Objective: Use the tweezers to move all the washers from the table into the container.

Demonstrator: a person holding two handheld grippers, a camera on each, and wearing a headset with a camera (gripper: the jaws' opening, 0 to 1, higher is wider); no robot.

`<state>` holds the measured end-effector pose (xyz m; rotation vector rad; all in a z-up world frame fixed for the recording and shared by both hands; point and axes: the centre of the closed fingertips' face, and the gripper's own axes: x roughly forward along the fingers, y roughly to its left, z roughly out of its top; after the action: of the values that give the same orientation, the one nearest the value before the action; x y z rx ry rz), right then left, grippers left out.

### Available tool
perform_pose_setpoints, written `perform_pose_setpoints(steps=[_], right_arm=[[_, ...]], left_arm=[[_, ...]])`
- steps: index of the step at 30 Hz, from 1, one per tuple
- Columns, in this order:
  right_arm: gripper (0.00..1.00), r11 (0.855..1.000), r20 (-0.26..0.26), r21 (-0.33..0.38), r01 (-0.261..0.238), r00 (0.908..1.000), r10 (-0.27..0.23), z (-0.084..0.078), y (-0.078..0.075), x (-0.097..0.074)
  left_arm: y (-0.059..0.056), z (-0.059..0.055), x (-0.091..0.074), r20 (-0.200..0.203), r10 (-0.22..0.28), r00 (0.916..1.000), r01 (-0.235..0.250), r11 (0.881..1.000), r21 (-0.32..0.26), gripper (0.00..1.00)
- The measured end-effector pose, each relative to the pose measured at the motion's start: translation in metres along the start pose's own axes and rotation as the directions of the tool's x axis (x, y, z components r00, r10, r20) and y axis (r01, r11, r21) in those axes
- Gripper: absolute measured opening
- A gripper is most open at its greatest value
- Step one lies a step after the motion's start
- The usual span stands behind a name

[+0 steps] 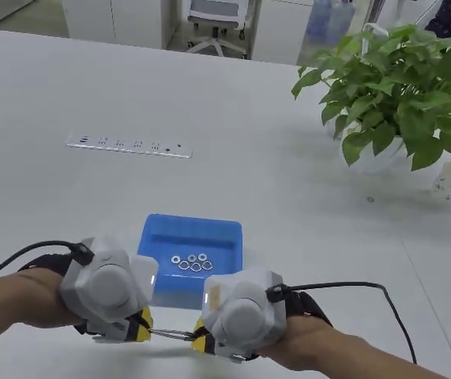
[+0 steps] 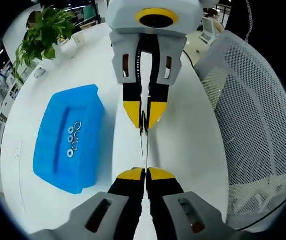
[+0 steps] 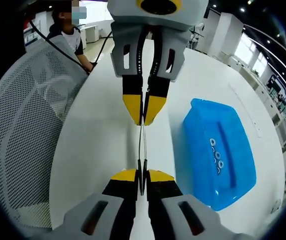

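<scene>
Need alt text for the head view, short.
The left gripper and right gripper face each other, both shut on thin metal tweezers between them. Beyond sits a blue square plastic container holding small metal washers, on a white table.

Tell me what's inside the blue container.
A small cluster of washers lies on the blue container's floor. In the head view the left gripper and right gripper cover parts of its near wall.

Maybe six washers (image 1: 192,262) in container (image 1: 162,235)
</scene>
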<state>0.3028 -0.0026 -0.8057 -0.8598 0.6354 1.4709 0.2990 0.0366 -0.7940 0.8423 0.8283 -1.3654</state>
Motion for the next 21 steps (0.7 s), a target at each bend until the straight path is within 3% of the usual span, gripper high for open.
perform_pose_setpoints(steps=[21], right_arm=[[0.11,0.998,-0.007,0.056,-0.033,0.9994,0.034,-0.007,-0.003,0.01]], left_arm=[[0.003,-0.008,0.013,-0.014,-0.025,0.9996,0.025,0.999,-0.022,0.06]])
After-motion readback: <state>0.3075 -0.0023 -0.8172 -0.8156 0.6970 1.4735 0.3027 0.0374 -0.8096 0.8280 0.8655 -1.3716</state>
